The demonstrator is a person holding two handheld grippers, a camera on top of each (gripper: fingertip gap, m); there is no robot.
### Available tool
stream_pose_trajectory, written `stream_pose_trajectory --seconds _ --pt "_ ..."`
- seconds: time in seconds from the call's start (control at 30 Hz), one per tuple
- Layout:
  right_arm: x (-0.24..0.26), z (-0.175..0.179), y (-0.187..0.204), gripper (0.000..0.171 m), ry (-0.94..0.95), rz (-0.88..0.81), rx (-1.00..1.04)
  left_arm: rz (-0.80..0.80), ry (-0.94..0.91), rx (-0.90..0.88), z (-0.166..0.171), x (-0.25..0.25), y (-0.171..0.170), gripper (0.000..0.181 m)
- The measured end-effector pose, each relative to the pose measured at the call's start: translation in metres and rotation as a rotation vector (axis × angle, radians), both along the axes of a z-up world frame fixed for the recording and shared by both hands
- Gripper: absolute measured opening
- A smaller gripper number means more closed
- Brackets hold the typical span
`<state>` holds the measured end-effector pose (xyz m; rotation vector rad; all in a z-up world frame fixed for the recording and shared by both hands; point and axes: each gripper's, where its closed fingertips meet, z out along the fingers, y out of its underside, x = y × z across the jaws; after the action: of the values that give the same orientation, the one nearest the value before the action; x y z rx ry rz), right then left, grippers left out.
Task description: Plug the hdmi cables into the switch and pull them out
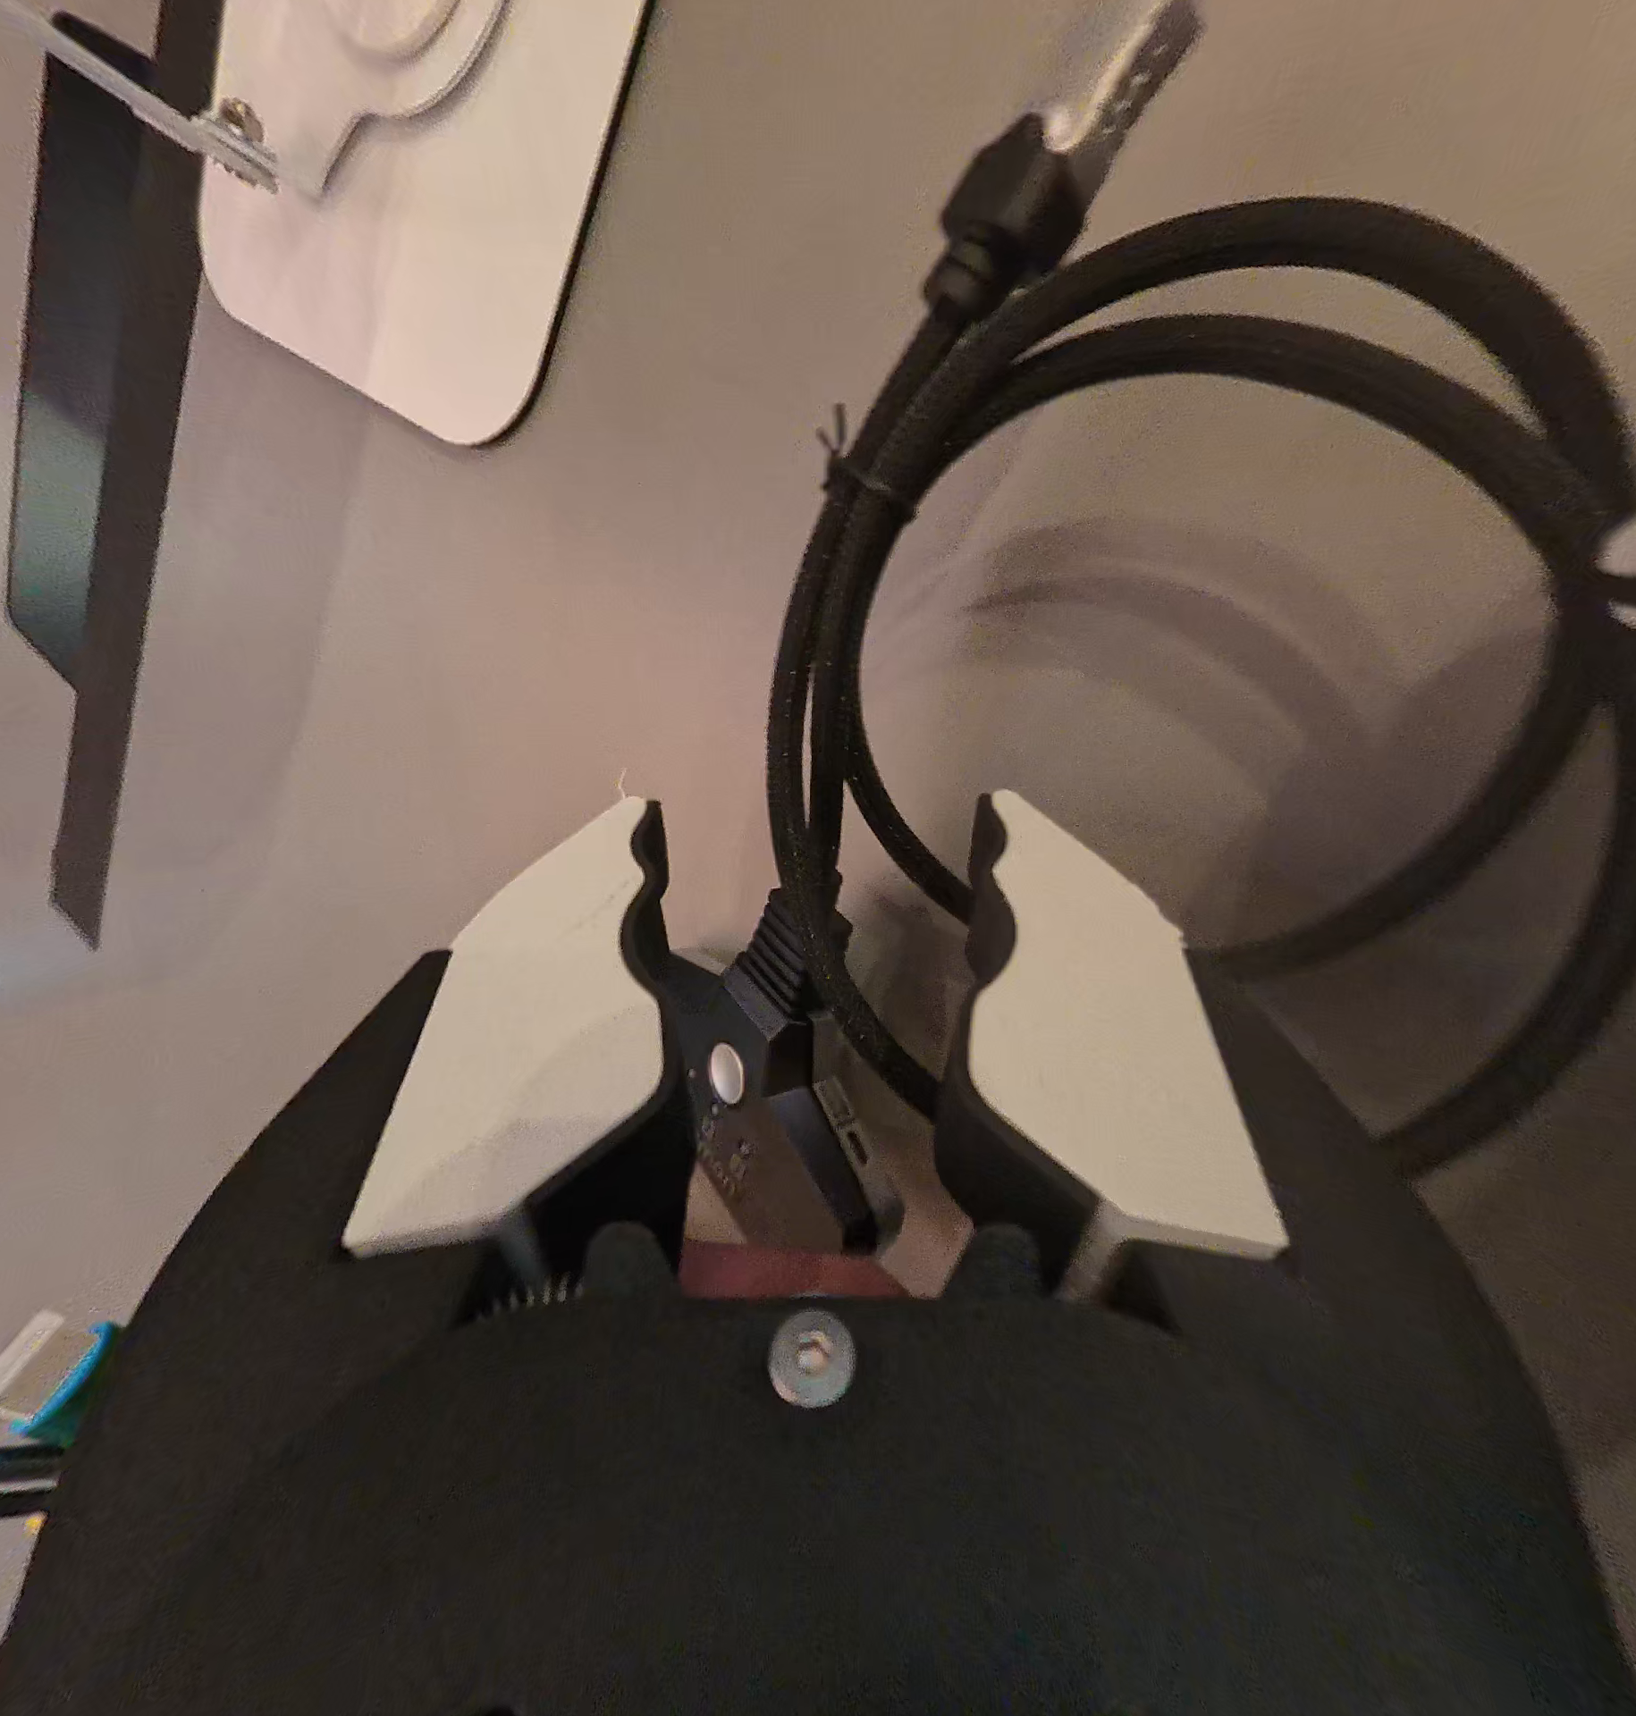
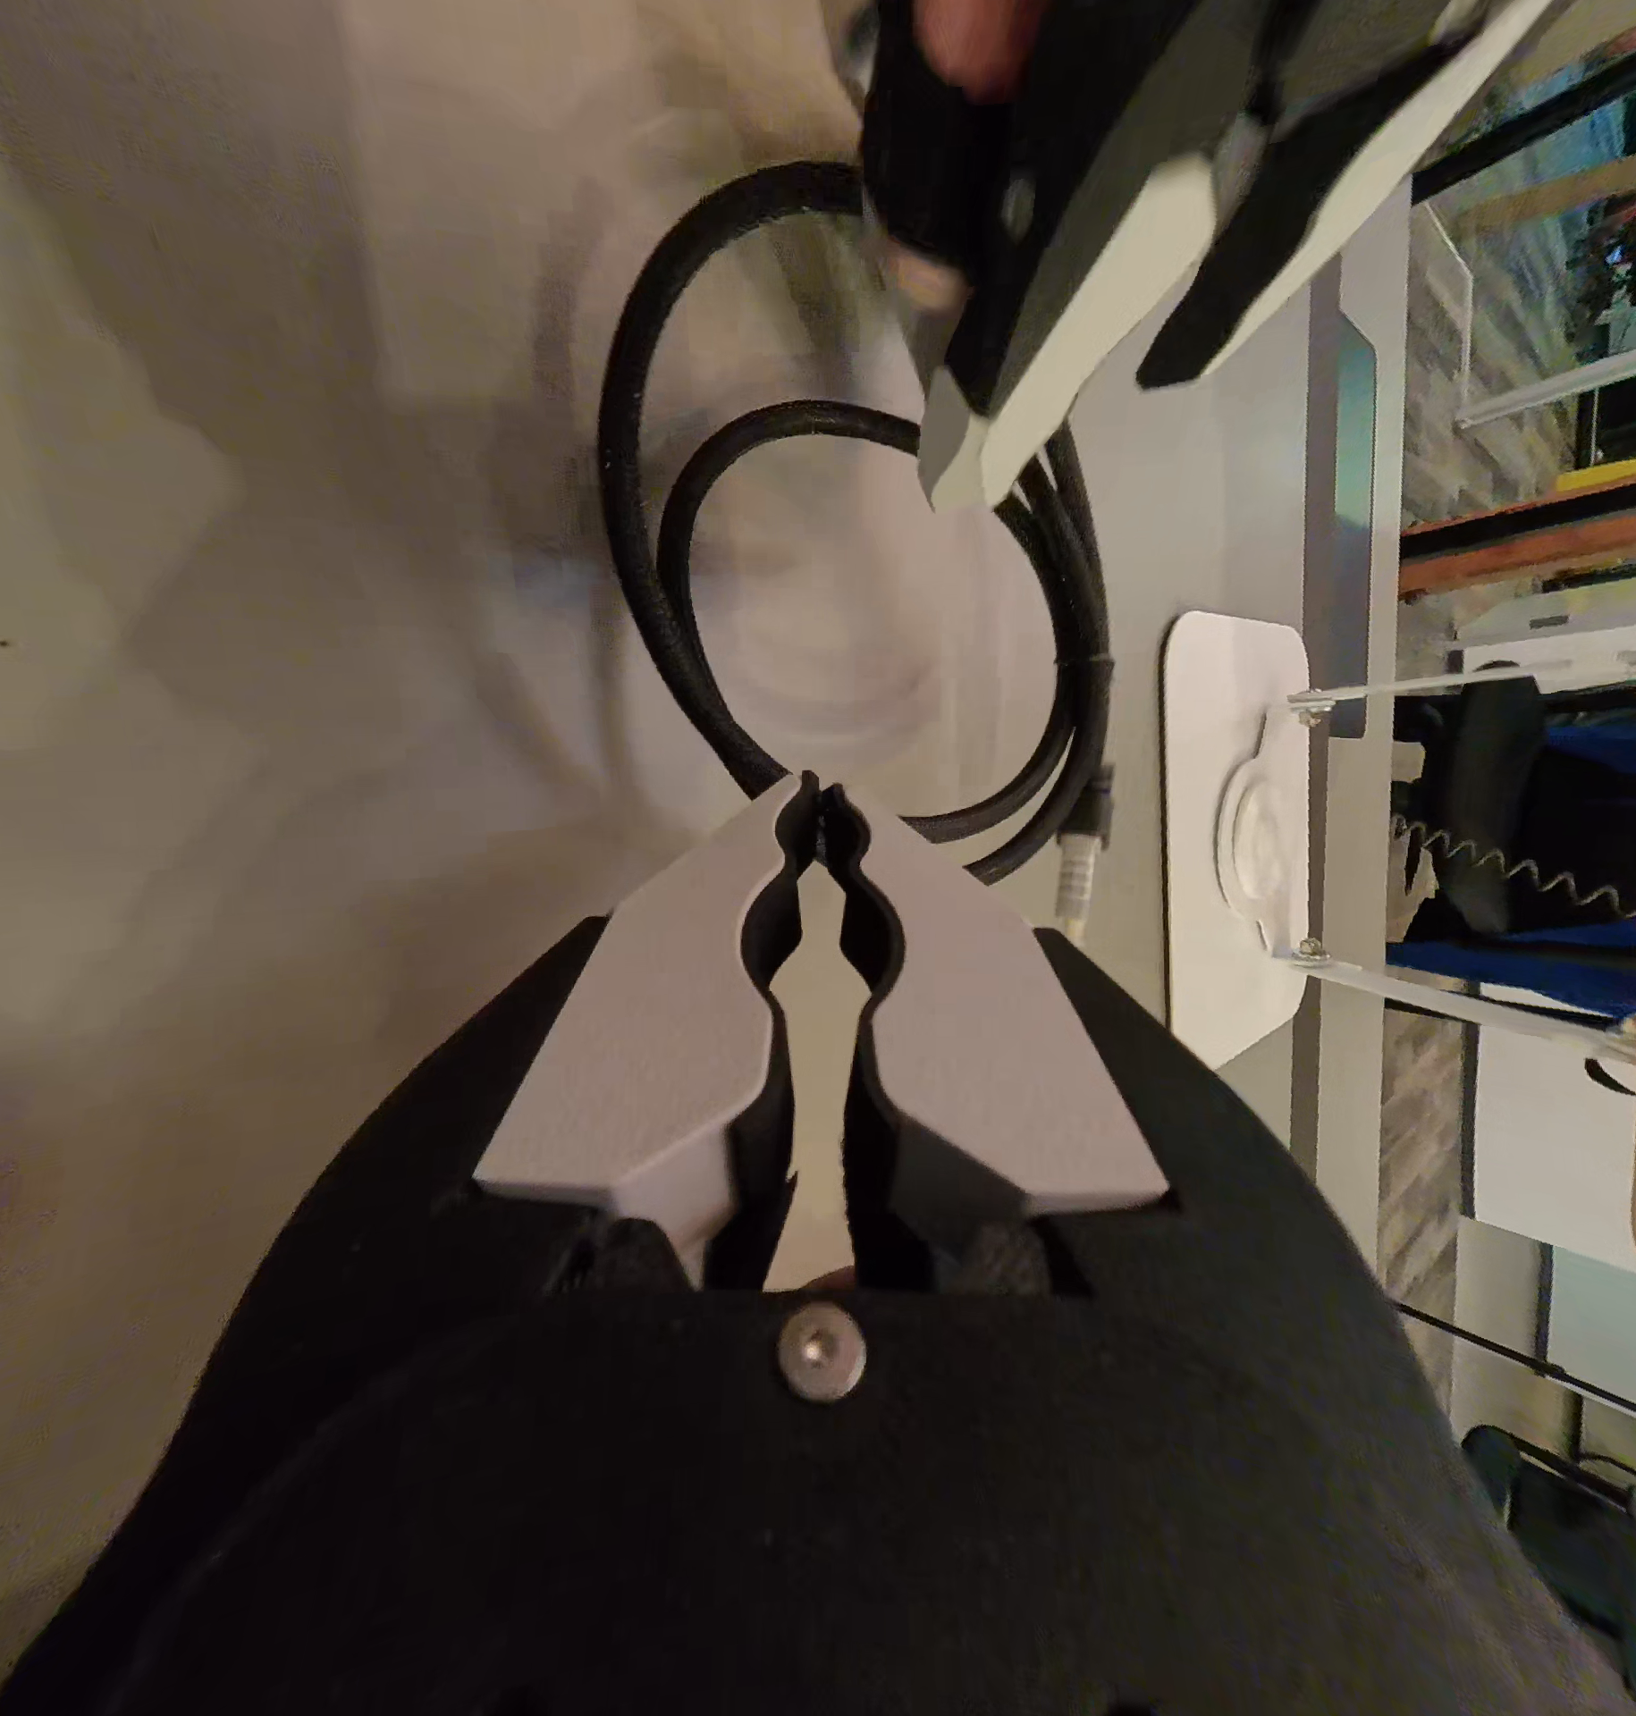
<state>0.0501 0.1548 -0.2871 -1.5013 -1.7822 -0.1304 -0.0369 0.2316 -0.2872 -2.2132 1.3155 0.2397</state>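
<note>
In the left wrist view the left claw [image 1: 814,836] stands apart around the switch [image 1: 777,1105] at lower centre, its plugged cable [image 1: 796,706] running straight up, while the right claw [image 2: 819,799] is pinched on a cable loop.

**No legible writing**

The switch [image 1: 777,1105], at six o'clock in the left wrist view, bears small pale markings beside its round button [image 1: 727,1083], too blurred and small to make out. The right wrist view shows no lettering.
</note>
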Motion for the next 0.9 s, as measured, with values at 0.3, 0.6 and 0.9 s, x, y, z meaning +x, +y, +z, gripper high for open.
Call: stream_pose_trajectory --seconds 0.3,0.6,0.9 --pt "-0.006 -0.007 -0.009 0.0 0.055 0.016 -0.061 -0.114 0.19 0.064 -0.035 0.018 0.019 0.026" --pt "-0.025 -0.015 -0.025 0.0 0.154 0.115 -0.136 -0.257 0.233 0.22 -0.037 0.058 0.029 0.013" --pt "-0.009 -0.004 -0.017 0.0 0.307 0.097 -0.217 -0.351 -0.159 0.119 0.021 0.061 0.0 0.041"
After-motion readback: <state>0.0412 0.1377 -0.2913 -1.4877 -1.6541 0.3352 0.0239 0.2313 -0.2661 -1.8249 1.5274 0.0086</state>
